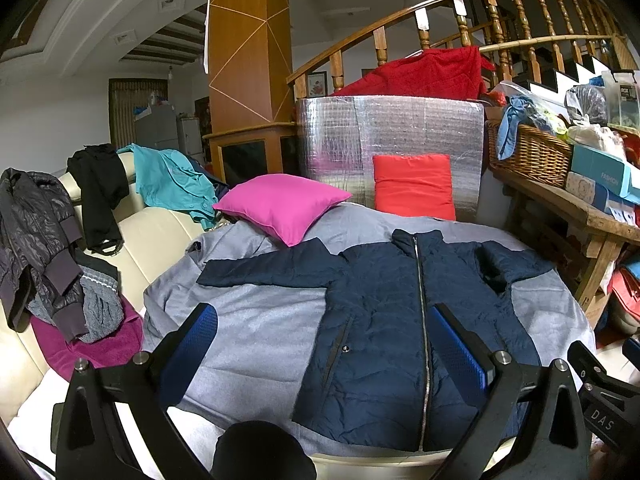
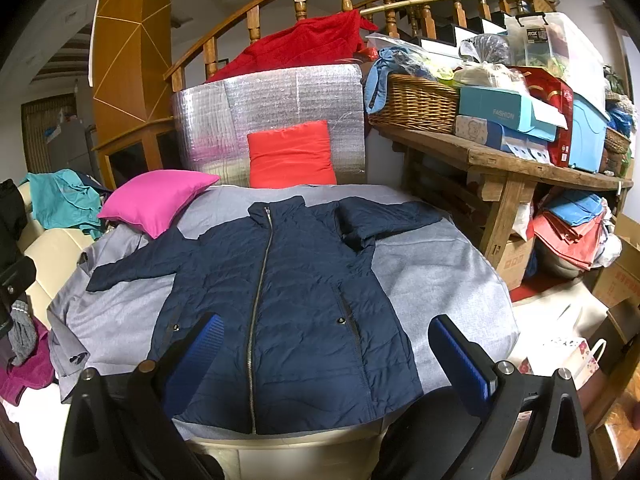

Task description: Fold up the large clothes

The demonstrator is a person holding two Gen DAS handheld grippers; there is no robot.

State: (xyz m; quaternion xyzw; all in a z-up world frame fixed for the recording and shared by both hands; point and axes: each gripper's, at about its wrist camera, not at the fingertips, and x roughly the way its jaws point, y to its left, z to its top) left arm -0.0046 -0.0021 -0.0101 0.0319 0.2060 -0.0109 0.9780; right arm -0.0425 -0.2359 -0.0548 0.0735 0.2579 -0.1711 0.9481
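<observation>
A navy quilted jacket lies flat and zipped, front up, on a grey sheet. Its left sleeve stretches out sideways; its right sleeve is bent near the collar. My left gripper hovers open above the jacket's lower left half, blue pads wide apart and holding nothing. My right gripper is open too, above the jacket's hem, nothing between its fingers. The right gripper's black body shows at the lower right edge of the left wrist view.
A pink cushion and a red cushion sit at the sheet's far edge before a silver foil panel. Clothes are piled on a cream sofa at left. A cluttered wooden table stands right.
</observation>
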